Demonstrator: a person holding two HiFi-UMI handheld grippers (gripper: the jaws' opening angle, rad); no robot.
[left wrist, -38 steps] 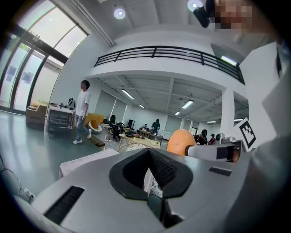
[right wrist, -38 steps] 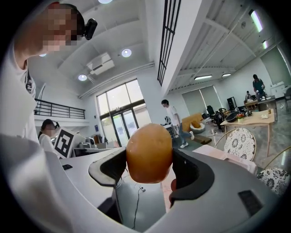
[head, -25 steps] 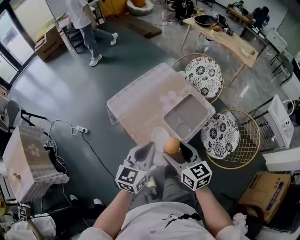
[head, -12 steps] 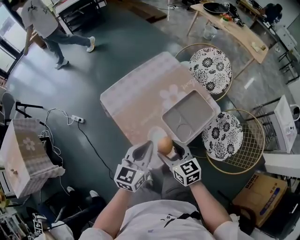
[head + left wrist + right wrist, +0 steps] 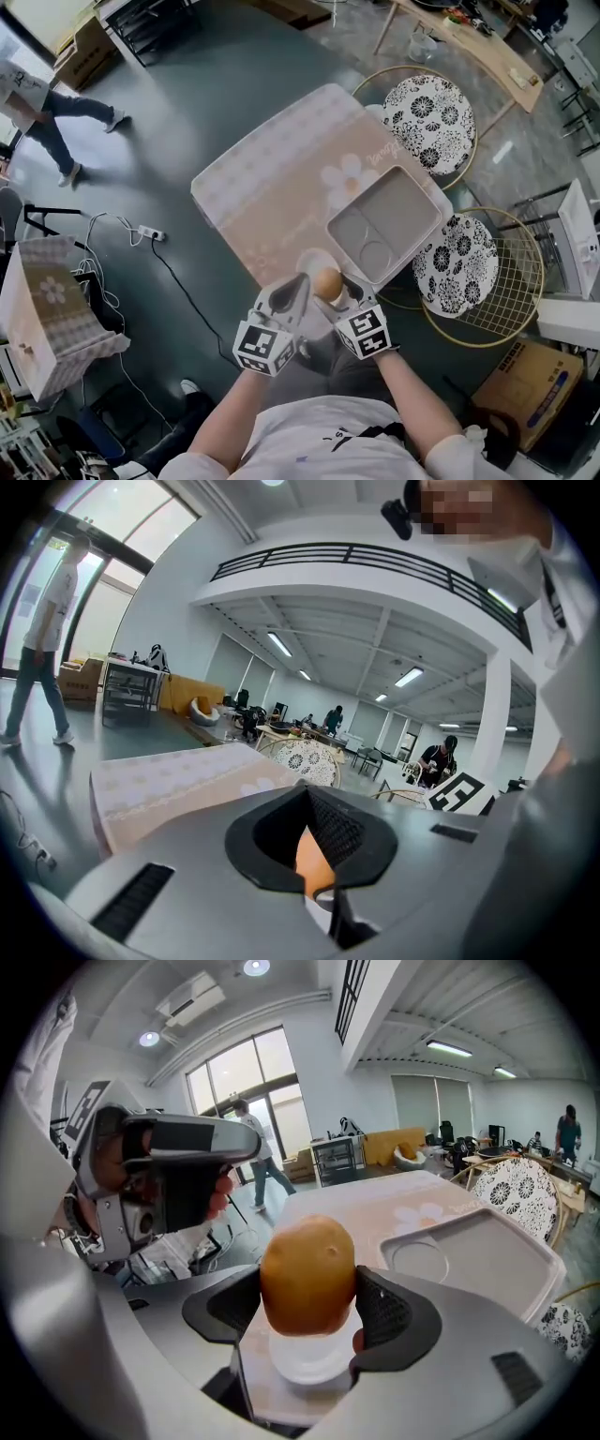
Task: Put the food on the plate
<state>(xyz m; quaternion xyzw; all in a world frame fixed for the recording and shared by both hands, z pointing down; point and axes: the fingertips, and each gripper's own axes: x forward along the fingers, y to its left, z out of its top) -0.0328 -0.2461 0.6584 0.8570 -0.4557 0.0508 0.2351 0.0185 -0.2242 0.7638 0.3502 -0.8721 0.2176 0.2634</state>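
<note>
A brown potato [image 5: 327, 281] is clamped between the jaws of my right gripper [image 5: 331, 292], held just above a small white plate [image 5: 310, 262] near the front edge of the pink-clothed table [image 5: 272, 178]. In the right gripper view the potato [image 5: 307, 1274] stands upright in the right gripper [image 5: 309, 1288], with the plate [image 5: 305, 1361] directly beneath it. My left gripper [image 5: 290, 298] hangs close beside it on the left, shut and holding nothing. Through the left gripper [image 5: 310, 841] a sliver of the potato [image 5: 307, 855] shows.
A grey compartment tray [image 5: 405, 202] lies on the table's right side. Two round wire stools with patterned cushions [image 5: 431, 111] [image 5: 459, 264] stand beyond and to the right. A power strip with its cable [image 5: 150, 234] lies on the floor at left, and a person [image 5: 37, 103] walks at far left.
Both grippers and the potato have drifted slightly left and closer over the plate. The person in the background has walked further left.
</note>
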